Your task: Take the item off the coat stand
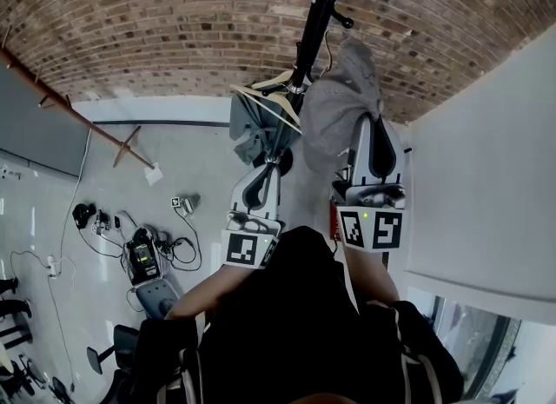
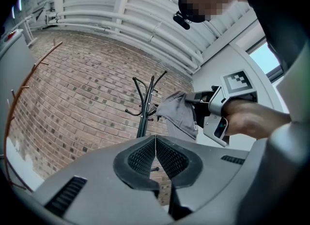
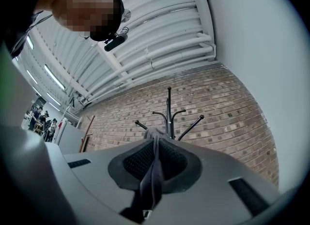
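Note:
The black coat stand (image 1: 314,11) rises before the brick wall, with its hooks spread at the top. A grey garment (image 1: 340,102) hangs just right of the pole, and my right gripper (image 1: 368,122) is shut on it. In the right gripper view the grey cloth (image 3: 153,168) runs pinched between the jaws, with the stand (image 3: 168,115) straight beyond. In the left gripper view the garment (image 2: 180,115) shows right of the stand (image 2: 144,110); whether it touches a hook I cannot tell. My left gripper (image 1: 268,166) is shut on nothing, lower left of the pole.
A blue-grey garment on a wooden hanger (image 1: 259,120) hangs on the stand's left side. A white wall (image 1: 486,176) stands close on the right. Cables and devices (image 1: 143,250) lie on the floor at left. A wooden pole (image 1: 78,111) leans along the wall.

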`<state>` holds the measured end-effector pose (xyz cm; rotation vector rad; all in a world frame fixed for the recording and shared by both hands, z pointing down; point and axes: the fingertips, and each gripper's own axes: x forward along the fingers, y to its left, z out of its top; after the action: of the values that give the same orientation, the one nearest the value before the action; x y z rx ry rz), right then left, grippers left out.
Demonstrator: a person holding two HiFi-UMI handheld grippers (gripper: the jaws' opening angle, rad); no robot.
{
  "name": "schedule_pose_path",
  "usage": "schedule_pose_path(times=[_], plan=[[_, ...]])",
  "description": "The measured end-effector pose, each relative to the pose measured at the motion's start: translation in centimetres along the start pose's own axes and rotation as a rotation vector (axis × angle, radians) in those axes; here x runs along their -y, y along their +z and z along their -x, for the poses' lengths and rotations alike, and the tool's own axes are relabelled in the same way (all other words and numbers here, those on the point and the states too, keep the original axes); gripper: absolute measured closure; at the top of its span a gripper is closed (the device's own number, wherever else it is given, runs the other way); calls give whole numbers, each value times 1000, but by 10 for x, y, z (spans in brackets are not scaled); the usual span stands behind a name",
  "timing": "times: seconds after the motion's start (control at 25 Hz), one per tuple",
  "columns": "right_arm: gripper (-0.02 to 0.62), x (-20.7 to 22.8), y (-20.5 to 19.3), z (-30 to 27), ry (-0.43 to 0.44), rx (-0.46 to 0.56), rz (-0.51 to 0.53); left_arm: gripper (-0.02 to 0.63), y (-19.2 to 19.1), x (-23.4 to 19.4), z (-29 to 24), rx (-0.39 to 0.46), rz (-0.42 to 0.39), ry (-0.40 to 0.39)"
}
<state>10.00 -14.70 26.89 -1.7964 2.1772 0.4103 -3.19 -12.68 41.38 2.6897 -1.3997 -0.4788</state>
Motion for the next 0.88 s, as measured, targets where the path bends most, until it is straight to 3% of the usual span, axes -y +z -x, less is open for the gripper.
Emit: schedule_pose_path(times=[0.28, 0.56, 0.88], plan=[[552, -9, -14, 30, -19, -15, -10, 586, -4, -3, -2, -1, 13, -2], [552, -26, -33, 44, 23, -63, -28, 586, -4, -1, -4, -2, 17, -8], [552, -31, -59, 64, -4, -98, 9, 586, 15, 7, -1, 60, -9, -8]])
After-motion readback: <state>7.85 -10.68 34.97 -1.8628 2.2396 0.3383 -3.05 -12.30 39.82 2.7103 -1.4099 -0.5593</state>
